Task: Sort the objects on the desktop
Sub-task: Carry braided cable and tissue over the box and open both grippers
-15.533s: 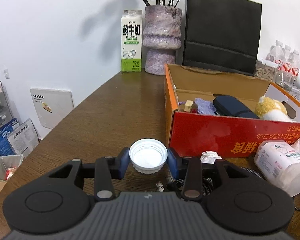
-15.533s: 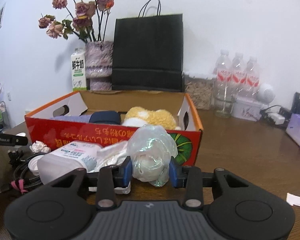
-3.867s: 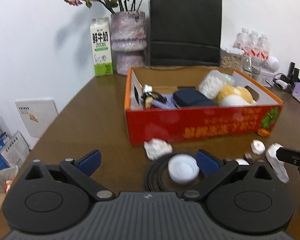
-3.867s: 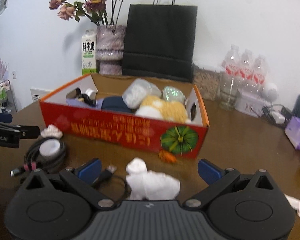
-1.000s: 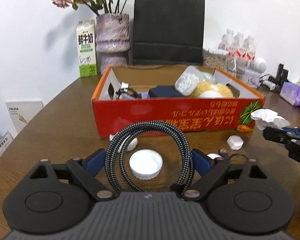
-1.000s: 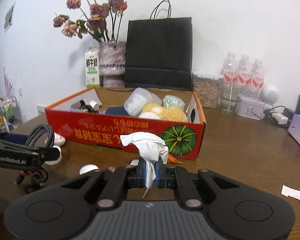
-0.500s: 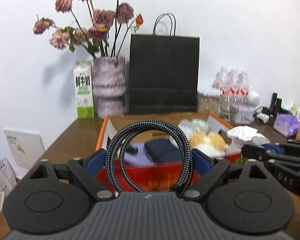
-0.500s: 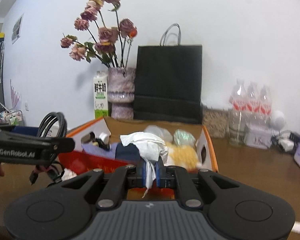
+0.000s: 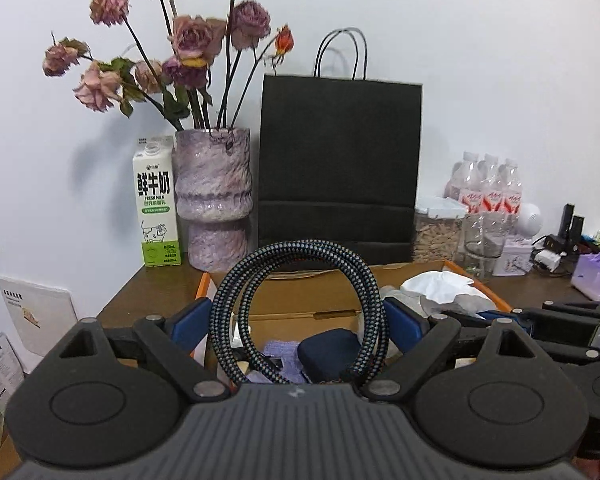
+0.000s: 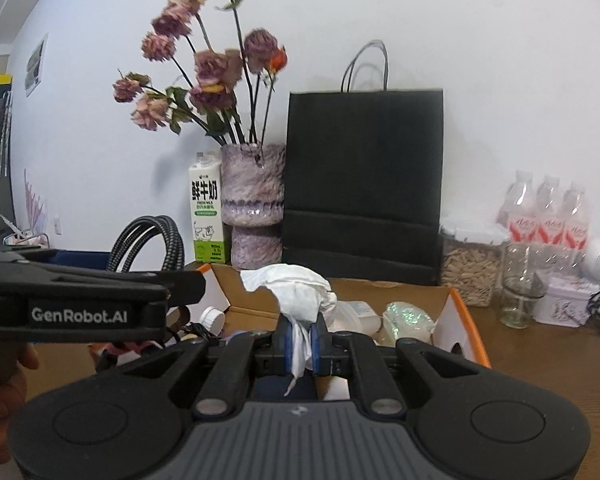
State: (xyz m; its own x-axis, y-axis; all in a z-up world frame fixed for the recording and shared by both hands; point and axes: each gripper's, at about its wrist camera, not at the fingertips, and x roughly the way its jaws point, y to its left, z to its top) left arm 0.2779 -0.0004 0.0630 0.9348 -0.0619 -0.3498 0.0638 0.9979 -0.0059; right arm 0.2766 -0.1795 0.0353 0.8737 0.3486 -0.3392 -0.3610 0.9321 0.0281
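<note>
A coiled braided cable [image 9: 300, 312] stands at centre frame in the left gripper [image 9: 298, 326], whose jaws are spread wide and press the loop's two sides. It hangs above the orange-rimmed box [image 9: 466, 280]. The right gripper [image 10: 300, 340], jaws almost closed, pinches a crumpled white tissue [image 10: 296, 288] over the same box, in front of the black paper bag [image 10: 364, 176].

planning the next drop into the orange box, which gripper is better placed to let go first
Probably left. The left gripper holds the coiled cable over the orange box; the right gripper, pinching the tissue, seems nearer the front wall.
</note>
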